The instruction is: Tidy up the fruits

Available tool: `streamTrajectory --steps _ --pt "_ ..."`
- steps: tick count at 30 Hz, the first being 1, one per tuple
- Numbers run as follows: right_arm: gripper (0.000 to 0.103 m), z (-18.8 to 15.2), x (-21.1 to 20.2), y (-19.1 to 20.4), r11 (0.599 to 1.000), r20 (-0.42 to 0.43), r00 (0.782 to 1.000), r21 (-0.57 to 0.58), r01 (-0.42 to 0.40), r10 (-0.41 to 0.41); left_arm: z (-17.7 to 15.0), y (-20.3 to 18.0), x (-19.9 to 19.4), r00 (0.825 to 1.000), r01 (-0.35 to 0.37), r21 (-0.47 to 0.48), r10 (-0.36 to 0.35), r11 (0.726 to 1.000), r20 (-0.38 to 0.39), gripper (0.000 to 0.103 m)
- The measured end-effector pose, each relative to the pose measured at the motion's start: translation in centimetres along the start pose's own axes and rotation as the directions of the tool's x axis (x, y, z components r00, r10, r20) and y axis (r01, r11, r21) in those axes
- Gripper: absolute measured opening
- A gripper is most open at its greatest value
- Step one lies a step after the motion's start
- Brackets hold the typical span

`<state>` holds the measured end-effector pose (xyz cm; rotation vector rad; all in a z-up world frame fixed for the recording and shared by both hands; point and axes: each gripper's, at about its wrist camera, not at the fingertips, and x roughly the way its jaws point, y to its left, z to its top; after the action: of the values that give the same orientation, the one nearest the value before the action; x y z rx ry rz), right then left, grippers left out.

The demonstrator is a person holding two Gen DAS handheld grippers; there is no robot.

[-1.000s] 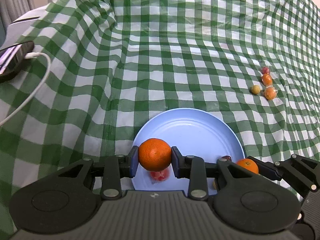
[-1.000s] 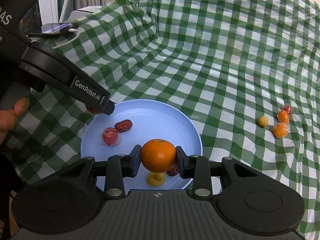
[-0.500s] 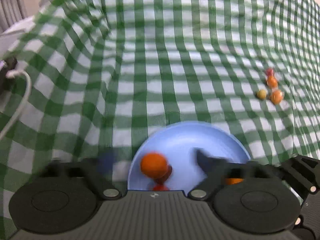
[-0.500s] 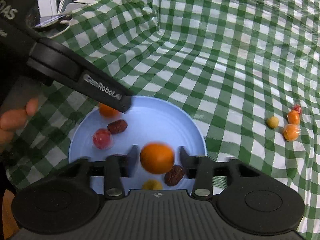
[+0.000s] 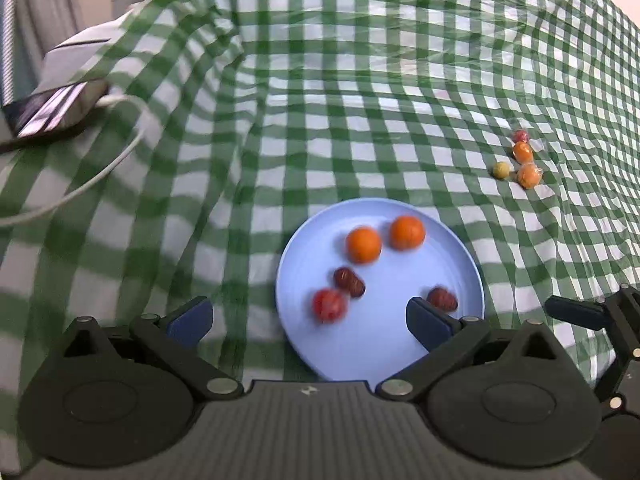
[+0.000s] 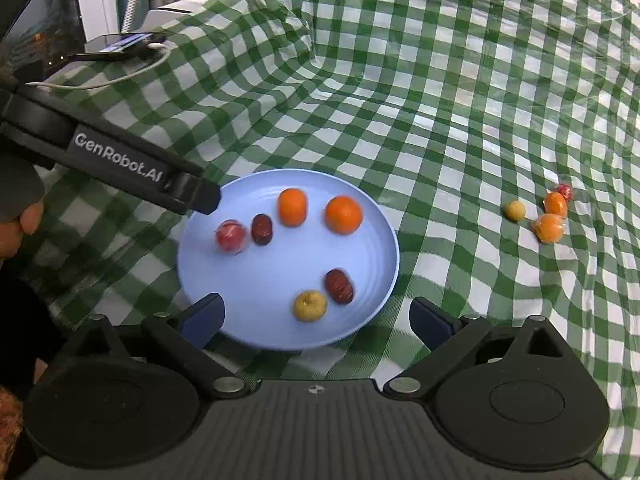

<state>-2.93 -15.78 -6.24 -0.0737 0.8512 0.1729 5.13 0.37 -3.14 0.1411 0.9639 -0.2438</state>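
A light blue plate (image 6: 384, 248) (image 5: 460, 264) on the green checked cloth holds two oranges (image 6: 293, 207) (image 6: 344, 215), two dark red dates (image 6: 262, 229) (image 6: 339, 286), a wrapped red fruit (image 6: 231, 237) and a small yellow fruit (image 6: 310, 306). Both oranges also show in the left wrist view (image 5: 363, 245) (image 5: 407, 233). My left gripper (image 5: 307, 322) is open and empty above the plate's near left edge. My right gripper (image 6: 317, 316) is open and empty above the plate's near edge. Several small fruits (image 6: 550, 227) (image 5: 527, 175) lie on the cloth to the right.
A phone (image 5: 52, 112) (image 6: 128, 46) with a white cable (image 5: 92, 180) lies on a raised surface at the far left. The left gripper's body (image 6: 120, 160) and a hand cross the left of the right wrist view. The cloth is wrinkled.
Both grippers opened and let go of their oranges, which now lie on the plate. Both grippers have pulled back and up from the plate.
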Motion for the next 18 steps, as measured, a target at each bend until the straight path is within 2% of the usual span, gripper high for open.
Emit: streamTrajectory --steps 7,11,18 --pt "0.102 -0.5 -2.7 1.7 0.999 0.049 0.999 -0.047 0.014 -0.012 -1.1 1.2 -3.3 0.999 -0.027 -0.054 0.029 0.998 0.045 0.103" --pt "0.102 -0.8 -4.1 2.2 0.998 0.075 0.997 -0.058 0.022 -0.017 -1.6 0.8 -5.3 0.995 -0.037 -0.046 0.042 0.998 0.093 0.103" --pt "0.102 -1.2 -6.3 2.3 0.997 0.126 0.991 -0.056 0.045 -0.037 -2.9 0.1 -7.0 0.992 -0.047 -0.033 0.051 0.998 0.111 0.103"
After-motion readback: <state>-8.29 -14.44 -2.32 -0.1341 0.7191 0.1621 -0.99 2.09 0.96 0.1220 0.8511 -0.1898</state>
